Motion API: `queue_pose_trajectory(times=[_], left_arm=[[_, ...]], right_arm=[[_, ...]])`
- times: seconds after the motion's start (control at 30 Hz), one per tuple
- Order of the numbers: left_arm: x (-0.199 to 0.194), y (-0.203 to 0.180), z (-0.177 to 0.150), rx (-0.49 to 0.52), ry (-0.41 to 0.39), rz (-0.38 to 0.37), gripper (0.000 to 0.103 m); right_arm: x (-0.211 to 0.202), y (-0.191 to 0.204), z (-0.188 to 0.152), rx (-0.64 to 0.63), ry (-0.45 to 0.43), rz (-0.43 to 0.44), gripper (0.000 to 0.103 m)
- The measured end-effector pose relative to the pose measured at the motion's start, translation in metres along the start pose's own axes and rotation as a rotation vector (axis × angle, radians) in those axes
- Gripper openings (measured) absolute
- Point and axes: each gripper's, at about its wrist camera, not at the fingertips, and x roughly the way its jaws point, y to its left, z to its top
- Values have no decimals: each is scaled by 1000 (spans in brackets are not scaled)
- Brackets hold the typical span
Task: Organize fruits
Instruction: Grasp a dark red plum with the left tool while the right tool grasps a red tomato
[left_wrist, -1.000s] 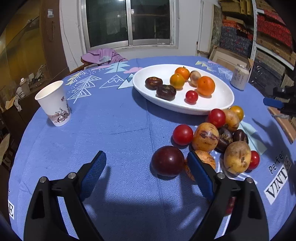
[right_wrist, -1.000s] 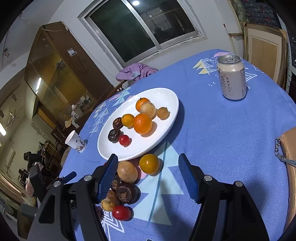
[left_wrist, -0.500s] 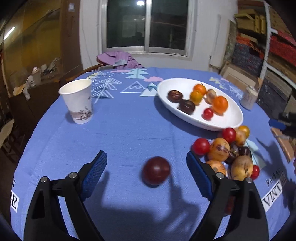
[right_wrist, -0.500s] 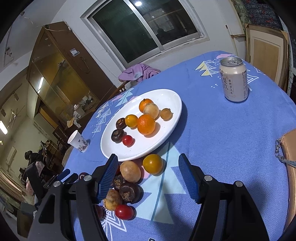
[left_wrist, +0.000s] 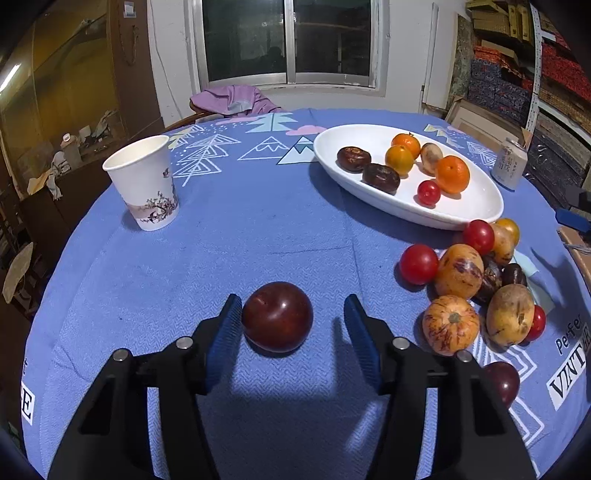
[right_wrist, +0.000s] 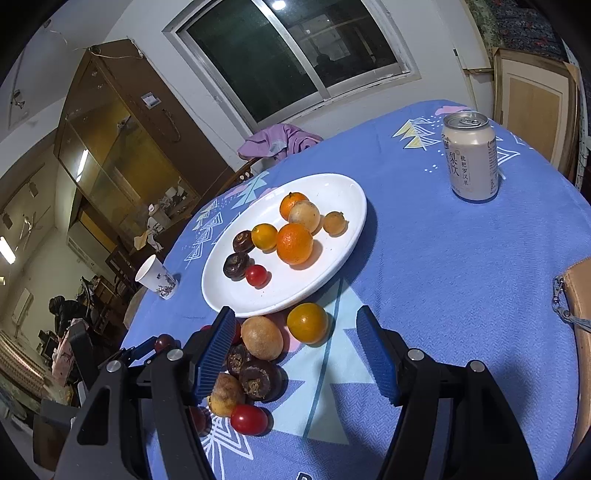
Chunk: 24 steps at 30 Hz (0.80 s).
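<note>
Our left claw (left_wrist: 291, 317) is closing around the dark red plum (left_wrist: 277, 316), right pad not yet touching. Our right claw (right_wrist: 295, 343) stands apart, empty, above the counter (right_wrist: 443, 277).

Left gripper (left_wrist: 291, 314): two matte black angular arms, each tipped with blue ribbed pad. Silver round screw heads on each arm, two per side. Angular cut-outs lower in black frame.
Right gripper (right_wrist: 295, 341): same build; black arms, blue finely grooved pads (right_wrist: 216, 349), silver screws in pairs. No cables or markings visible. No hand or sleeve in view.
</note>
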Motion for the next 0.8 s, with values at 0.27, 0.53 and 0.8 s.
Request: queue_pose_trajectory(times=[0.27,0.53,0.8], left_arm=[[1,3,-1,-12,5,8,48],[0,17,1,-72,9,-21,38],[0,13,0,-55,8,-11,38]], right_arm=[[4,1,-1,-10,11,-8,69],[9,27,-23,-130,72,26,68],[18,64,-75,-359,163,5,49]])
